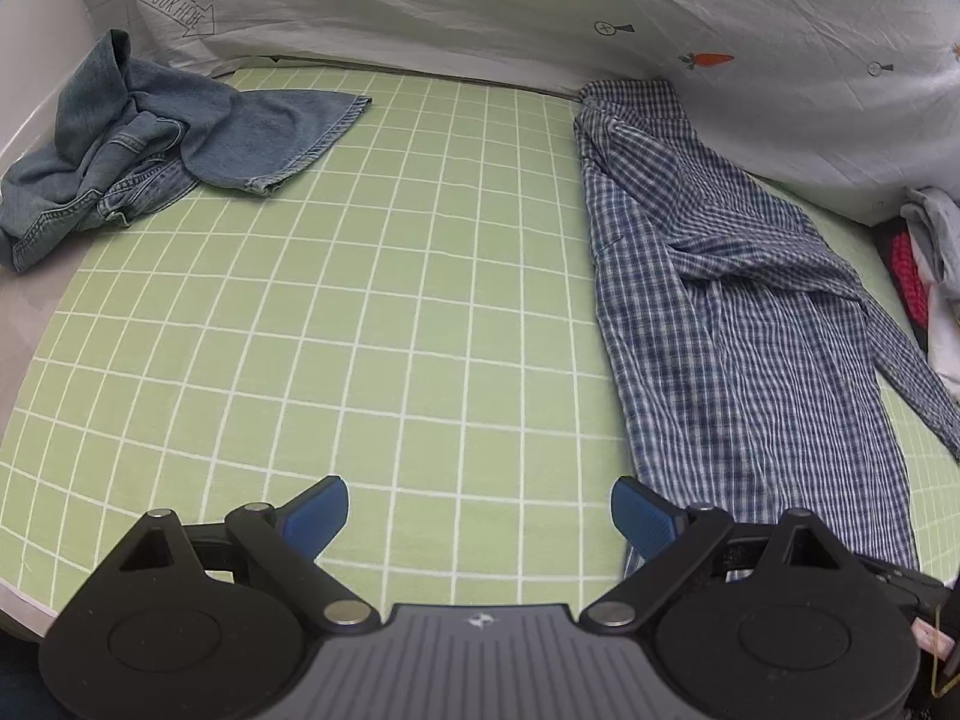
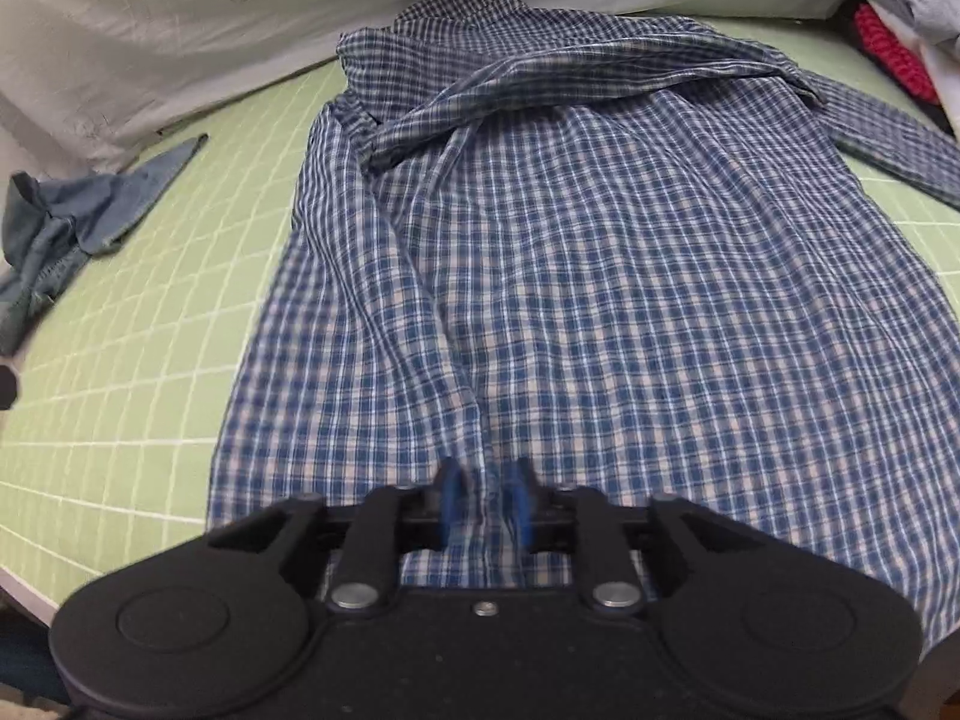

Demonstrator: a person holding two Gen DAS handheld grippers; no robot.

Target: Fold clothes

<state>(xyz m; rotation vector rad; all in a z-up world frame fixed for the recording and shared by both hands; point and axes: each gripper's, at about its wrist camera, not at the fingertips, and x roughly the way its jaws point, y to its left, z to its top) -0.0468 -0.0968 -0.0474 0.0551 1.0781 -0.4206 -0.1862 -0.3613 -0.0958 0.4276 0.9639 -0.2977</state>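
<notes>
Handling the limp checked shirt (image 2: 600, 300): pinch its lower-frame hem; right gripper (image 2: 485, 501) part-open, gripping nothing; left gripper (image 1: 480, 516) wide, empty.

Checked shirt (image 2: 600, 300) ahead of right gripper (image 2: 485, 501) was thin woven cotton, creased. Green gridded sheet (image 1: 390, 300) under left gripper (image 1: 480, 516) was matt cloth. Jeans (image 1: 138, 144) far ahead-left were coarse denim. Gripper bodies were matt black plastic, pads (image 1: 318, 513) blue ribbed rubber.

The white sheet (image 1: 420, 12) bears one readable print — an arrow lettered "LOOK HERE", upside down. Other marks stay illegible.
</notes>
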